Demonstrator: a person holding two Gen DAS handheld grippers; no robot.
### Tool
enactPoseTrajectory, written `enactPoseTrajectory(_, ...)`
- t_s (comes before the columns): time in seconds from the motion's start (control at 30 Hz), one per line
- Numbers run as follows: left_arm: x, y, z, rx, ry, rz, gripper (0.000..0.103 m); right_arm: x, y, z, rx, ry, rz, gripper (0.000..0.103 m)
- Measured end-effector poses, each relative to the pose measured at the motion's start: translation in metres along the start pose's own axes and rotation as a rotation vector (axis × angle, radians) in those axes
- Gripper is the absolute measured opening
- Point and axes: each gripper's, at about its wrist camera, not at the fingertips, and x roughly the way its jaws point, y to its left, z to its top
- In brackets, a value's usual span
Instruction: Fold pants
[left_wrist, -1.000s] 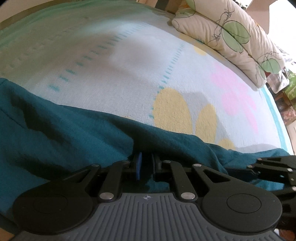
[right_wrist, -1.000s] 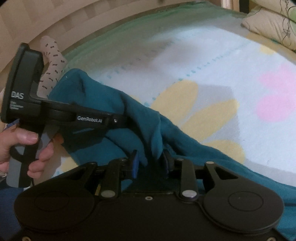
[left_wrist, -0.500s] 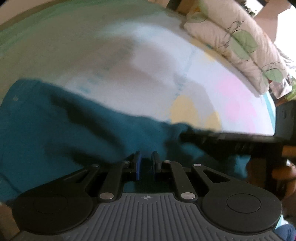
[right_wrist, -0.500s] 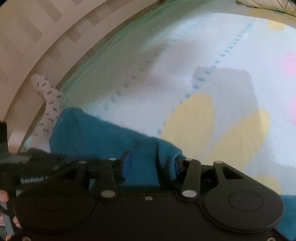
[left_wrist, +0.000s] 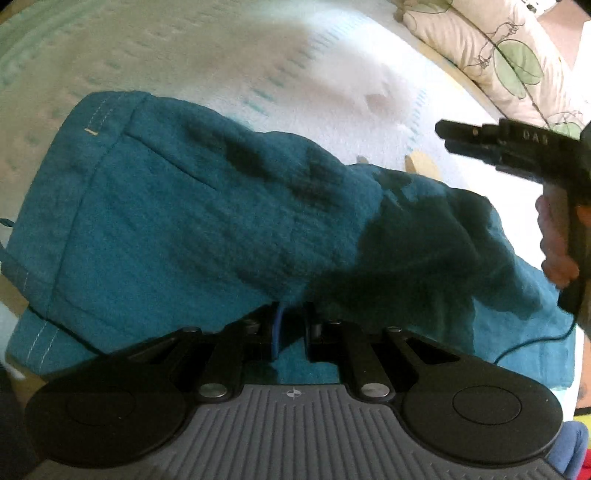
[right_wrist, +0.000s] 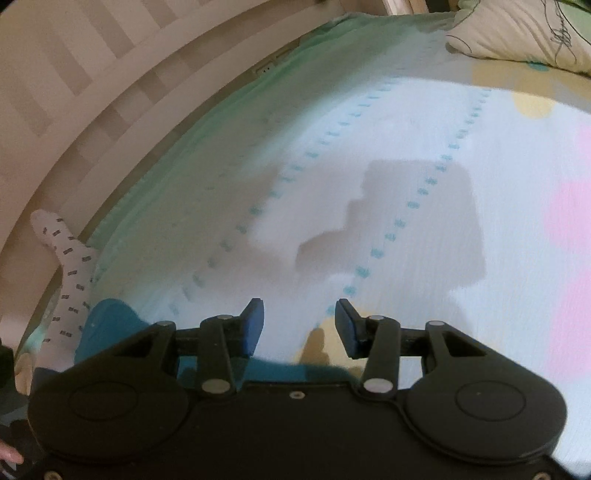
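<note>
The teal pants (left_wrist: 207, 229) lie folded over on the bed (left_wrist: 332, 85), near its edge. The left gripper (left_wrist: 291, 325) has its fingers nearly closed, pinching a fold of the pants. The right gripper (right_wrist: 299, 326) has its fingers wide apart above the bed and holds nothing. A pillow (left_wrist: 491, 48) lies at the far edge.

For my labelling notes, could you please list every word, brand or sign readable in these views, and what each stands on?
"DAS": pale letters, blurred, on the black body of the right gripper, seen in the left wrist view.
Round crosshair sign, no letters: on the grey ribbed body behind the left gripper.
Nothing readable on the teal pants, blanket or pillow.
</note>
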Motion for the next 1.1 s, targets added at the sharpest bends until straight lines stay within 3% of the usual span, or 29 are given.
enactPoseTrajectory(0.1,0.001,-0.001,-0.001,0.019,-0.004,0.001,0.011,-0.006,-0.004,0.002,-0.024,0.018,-0.019,0.053)
enactPoseTrajectory(0.3,0.002,0.0,-0.001,0.046,0.007,-0.008,0.011,-0.007,-0.015,-0.012,-0.06,0.149,-0.106,0.05)
enactPoseTrajectory(0.4,0.003,0.001,0.003,0.046,0.015,-0.018,0.011,-0.008,-0.018,-0.026,-0.056,0.21,-0.082,0.039)
enactPoseTrajectory(0.47,0.004,0.0,0.004,0.05,0.017,-0.018,0.011,-0.007,-0.017,-0.034,-0.049,0.253,-0.034,0.038)
enactPoseTrajectory(0.57,0.004,-0.002,0.004,0.065,0.017,-0.011,0.011,-0.003,-0.007,-0.04,-0.09,0.272,-0.045,0.04)
enactPoseTrajectory(0.7,0.004,-0.003,0.003,0.079,0.017,-0.007,0.011,0.004,0.002,-0.036,-0.13,0.241,-0.082,0.042)
enactPoseTrajectory(0.87,0.005,-0.001,0.003,0.069,0.016,-0.021,0.011,0.01,-0.001,-0.033,-0.074,0.228,-0.071,0.04)
enactPoseTrajectory(0.9,0.005,-0.001,0.003,0.067,0.018,-0.025,0.011,0.01,0.001,-0.035,-0.083,0.219,-0.071,0.018)
enactPoseTrajectory(0.93,0.005,0.0,0.004,0.067,0.02,-0.029,0.011,0.008,0.004,-0.035,-0.103,0.208,-0.073,0.01)
enactPoseTrajectory(1.0,0.005,0.002,0.005,0.073,0.028,-0.034,0.011,-0.001,0.01,-0.033,-0.138,0.179,-0.075,0.01)
enactPoseTrajectory(1.1,0.005,0.001,0.008,0.096,0.046,-0.035,0.011,-0.016,0.019,-0.019,-0.202,0.05,-0.148,0.009)
